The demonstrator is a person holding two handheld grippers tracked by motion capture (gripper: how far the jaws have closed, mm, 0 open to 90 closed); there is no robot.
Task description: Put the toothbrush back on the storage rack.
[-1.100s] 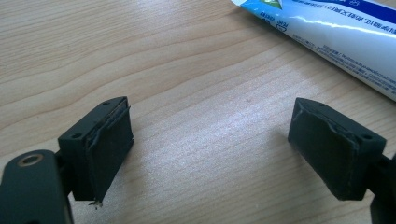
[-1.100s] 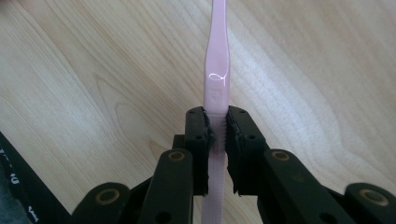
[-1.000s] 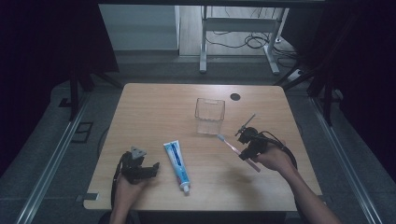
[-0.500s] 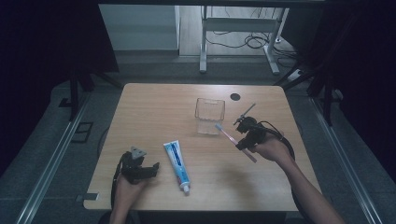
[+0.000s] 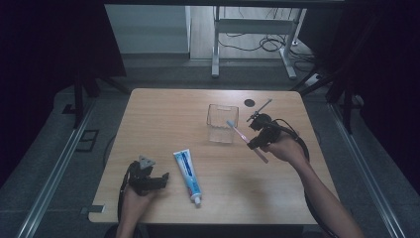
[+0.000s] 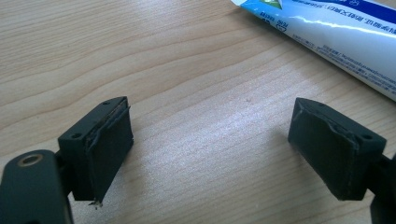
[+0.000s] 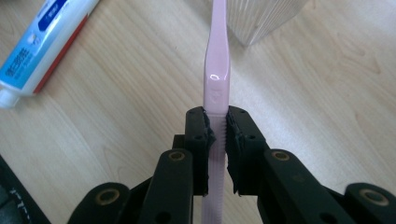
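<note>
A pink toothbrush (image 5: 243,137) with a pale blue head is lifted off the table and tilted, its head near the rim of a clear ribbed cup (image 5: 221,123). My right gripper (image 5: 251,145) is shut on its handle; in the right gripper view the pink handle (image 7: 215,88) runs up between the closed jaws of my right gripper (image 7: 215,140). A blue and white toothpaste tube (image 5: 187,170) lies flat at the table's front middle. My left gripper (image 5: 163,177) rests on the table left of the tube. In the left gripper view my left gripper (image 6: 210,144) stands open over bare wood, the tube (image 6: 336,35) just beyond.
The wooden table (image 5: 163,114) has a round black grommet (image 5: 249,102) at its back right, behind the cup. A cable loops from the right gripper over the table's right edge. Desk legs and floor cables stand beyond the far edge.
My right gripper has risen and moved toward the cup with the toothbrush, whose head now sits close to the cup's rim. The left gripper and the tube have stayed put.
</note>
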